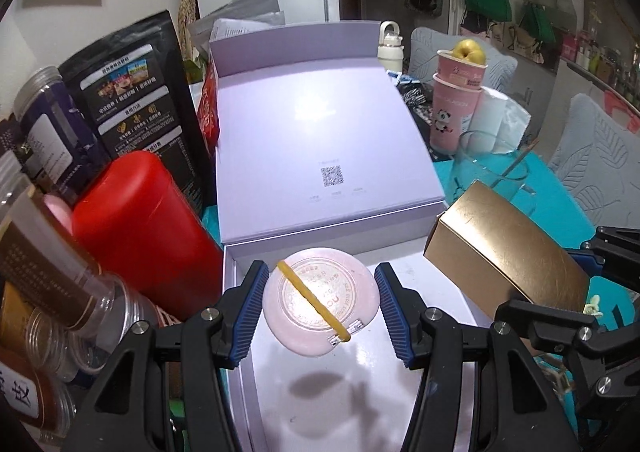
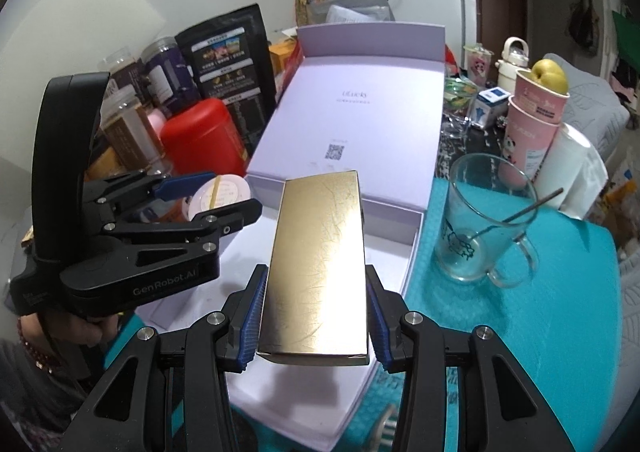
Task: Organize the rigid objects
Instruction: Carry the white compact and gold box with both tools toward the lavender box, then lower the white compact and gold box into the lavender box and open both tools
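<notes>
Closest to the right wrist camera, a gold box (image 2: 320, 268) sat clamped lengthwise between the blue pads of the right gripper (image 2: 316, 320), held above the open tray of a pale lilac gift box (image 2: 396, 248). Beside it, the left gripper (image 1: 323, 310) had its jaws pressed on either side of a round pink case (image 1: 320, 312) banded with a yellow elastic, also over that tray. Around the gift box stood a red canister (image 1: 140, 220) at left and a glass mug (image 2: 486, 228) on the teal cloth (image 2: 540, 332) at right.
</notes>
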Tool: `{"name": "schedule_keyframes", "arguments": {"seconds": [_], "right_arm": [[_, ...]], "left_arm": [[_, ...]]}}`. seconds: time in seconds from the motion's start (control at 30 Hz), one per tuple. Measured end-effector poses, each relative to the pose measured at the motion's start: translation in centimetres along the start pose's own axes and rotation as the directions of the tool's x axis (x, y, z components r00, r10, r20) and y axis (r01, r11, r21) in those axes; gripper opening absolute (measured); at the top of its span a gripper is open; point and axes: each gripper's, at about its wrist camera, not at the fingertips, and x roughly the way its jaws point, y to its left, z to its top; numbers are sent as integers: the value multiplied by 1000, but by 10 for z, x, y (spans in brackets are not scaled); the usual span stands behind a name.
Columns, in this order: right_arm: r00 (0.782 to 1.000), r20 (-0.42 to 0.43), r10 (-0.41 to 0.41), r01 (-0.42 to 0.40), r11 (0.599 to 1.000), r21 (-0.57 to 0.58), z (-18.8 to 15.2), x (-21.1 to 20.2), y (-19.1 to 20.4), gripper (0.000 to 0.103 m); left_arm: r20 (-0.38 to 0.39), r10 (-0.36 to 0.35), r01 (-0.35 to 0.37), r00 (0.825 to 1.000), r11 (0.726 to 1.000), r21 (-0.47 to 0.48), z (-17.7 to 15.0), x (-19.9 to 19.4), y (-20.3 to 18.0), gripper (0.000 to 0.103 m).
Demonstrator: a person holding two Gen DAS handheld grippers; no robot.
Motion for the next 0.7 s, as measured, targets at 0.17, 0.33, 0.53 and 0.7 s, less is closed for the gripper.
{"name": "schedule_keyframes", "arguments": {"seconds": [0.17, 0.33, 0.53, 0.7], "right_arm": [[1000, -20, -5, 5, 1000, 3, 4, 16, -6, 45], [999, -46, -13, 13, 1000, 7, 6, 34, -9, 45], [996, -82, -27, 28, 1000, 11, 6, 52, -11, 45], [993, -107, -46, 46, 999, -6, 5, 64, -9, 45]], "left_arm": [[-55, -9, 8, 998, 1000, -13, -1, 23, 3, 55], [-92, 25, -25, 995, 1000, -2, -2, 43, 3, 55], [-147, 41, -42, 988, 999, -5, -8, 65, 3, 55], [-192, 58, -59, 980, 998, 1, -9, 81, 0, 55]]}}
